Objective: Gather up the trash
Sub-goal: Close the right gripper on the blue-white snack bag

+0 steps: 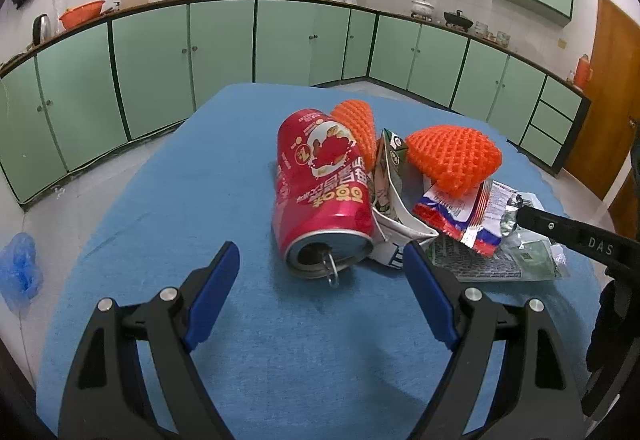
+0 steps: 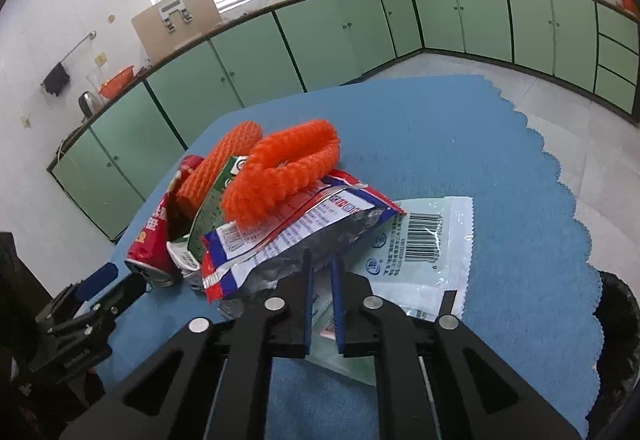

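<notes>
A trash pile lies on the blue cloth. A dented red can lies on its side, mouth toward me, also in the right wrist view. Beside it are a green-white carton, two orange foam nets, a red-blue-white snack wrapper and a clear barcoded bag. My left gripper is open, its fingers either side of the can's mouth, not touching. My right gripper is nearly shut, its tips at the wrapper's silver edge.
Green kitchen cabinets run round the room past the table's far edge. A black bin stands at the table's right side. A blue plastic bag lies on the floor at left. Bare cloth lies in front of the pile.
</notes>
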